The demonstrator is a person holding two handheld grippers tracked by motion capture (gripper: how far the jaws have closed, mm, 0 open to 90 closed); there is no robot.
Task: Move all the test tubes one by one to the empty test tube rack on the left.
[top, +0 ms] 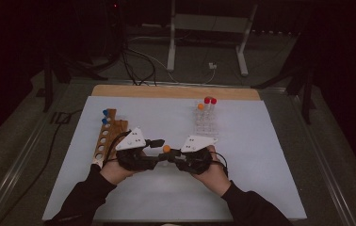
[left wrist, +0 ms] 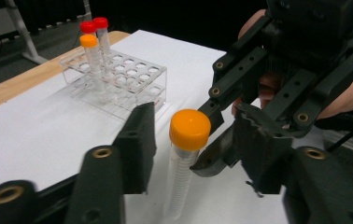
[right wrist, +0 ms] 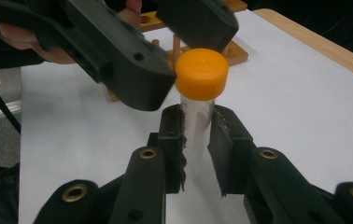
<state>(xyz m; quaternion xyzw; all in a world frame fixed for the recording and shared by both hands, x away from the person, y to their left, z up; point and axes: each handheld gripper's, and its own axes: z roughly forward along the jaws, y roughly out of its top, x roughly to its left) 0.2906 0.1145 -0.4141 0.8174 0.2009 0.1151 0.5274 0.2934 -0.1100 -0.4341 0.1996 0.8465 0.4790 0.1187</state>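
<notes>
A clear tube with an orange cap stands upright over the middle of the white mat. My right gripper comes in from the right and is shut on the tube's clear body below the cap. My left gripper comes in from the left, its jaws on either side of the cap. In the left gripper view a small gap shows between each jaw and the cap, so those pads do not press on it.
A clear plastic rack at the back right holds two red-capped tubes and an orange-capped one. A wooden rack with blue-capped tubes lies at the left edge of the white mat.
</notes>
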